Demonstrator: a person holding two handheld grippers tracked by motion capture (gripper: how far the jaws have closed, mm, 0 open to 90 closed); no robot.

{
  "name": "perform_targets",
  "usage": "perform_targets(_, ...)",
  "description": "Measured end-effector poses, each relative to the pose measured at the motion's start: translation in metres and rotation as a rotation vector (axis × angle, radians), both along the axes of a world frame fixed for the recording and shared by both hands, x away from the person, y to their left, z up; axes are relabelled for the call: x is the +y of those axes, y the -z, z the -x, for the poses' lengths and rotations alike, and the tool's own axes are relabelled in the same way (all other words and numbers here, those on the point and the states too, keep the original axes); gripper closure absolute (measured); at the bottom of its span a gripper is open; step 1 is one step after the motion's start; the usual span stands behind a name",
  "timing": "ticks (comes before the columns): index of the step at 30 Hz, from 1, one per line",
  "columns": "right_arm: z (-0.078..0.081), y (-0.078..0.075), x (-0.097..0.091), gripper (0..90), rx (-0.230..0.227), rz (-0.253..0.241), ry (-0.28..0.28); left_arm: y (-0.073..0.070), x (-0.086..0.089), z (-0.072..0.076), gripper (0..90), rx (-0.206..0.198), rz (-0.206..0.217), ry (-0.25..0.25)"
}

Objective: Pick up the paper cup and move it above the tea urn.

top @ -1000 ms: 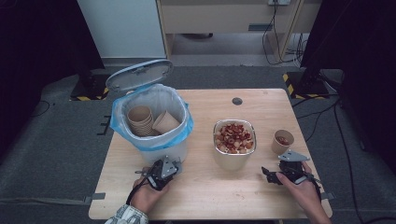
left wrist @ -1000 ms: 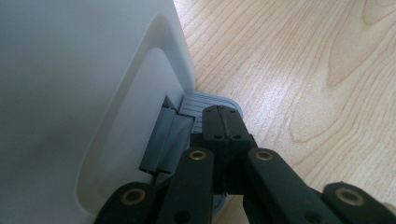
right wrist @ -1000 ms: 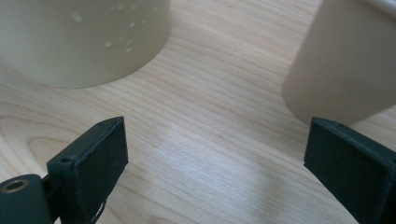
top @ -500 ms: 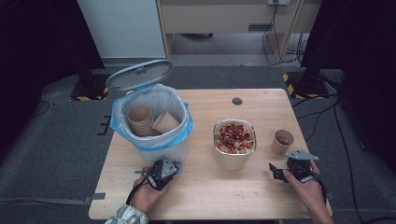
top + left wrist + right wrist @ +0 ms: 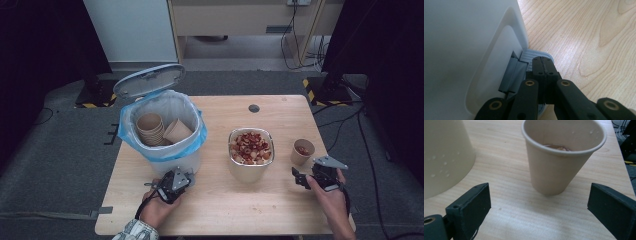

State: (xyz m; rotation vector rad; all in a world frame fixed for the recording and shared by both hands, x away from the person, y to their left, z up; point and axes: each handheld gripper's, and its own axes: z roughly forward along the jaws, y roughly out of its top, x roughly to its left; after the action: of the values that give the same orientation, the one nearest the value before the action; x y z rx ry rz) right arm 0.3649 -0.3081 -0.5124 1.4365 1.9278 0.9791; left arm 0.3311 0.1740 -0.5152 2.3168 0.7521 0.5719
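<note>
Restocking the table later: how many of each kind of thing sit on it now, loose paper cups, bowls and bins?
Paper cup: 1
Bowl of chopped food: 1
Bin with cups inside: 1
Total: 3

bins: one white bin point(image 5: 172, 155) with a blue bag | lids: one grey lid point(image 5: 148, 81) | cups in the bin: one stack point(image 5: 150, 128) and one loose cup point(image 5: 176, 132) | cups on the table: one point(image 5: 302, 152) | food bowls: one point(image 5: 251, 155) | tables: one point(image 5: 280, 112) | grippers: two, left point(image 5: 172, 181) and right point(image 5: 300, 178)
</note>
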Motion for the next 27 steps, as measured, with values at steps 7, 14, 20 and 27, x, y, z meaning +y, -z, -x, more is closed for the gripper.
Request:
perform_targets(7,-0.008,-0.002,0.001,5.2,-0.032,-0.016,0.021,0.000,0.000,0.000,89.8,0.002,0.003,0.000)
perform_targets(14,-0.022,-0.008,-0.002,5.1,-0.024,-0.028,0.041,0.000,0.000,0.000,89.8,0.001,0.002,0.001)
perform_targets(20,-0.036,-0.006,-0.003,5.5,-0.028,-0.051,0.054,0.000,0.000,0.000,89.8,0.003,0.005,0.002)
perform_targets(27,-0.044,-0.002,-0.007,8.1,-0.064,-0.095,0.066,0.000,0.000,0.000,89.8,0.000,0.001,0.003)
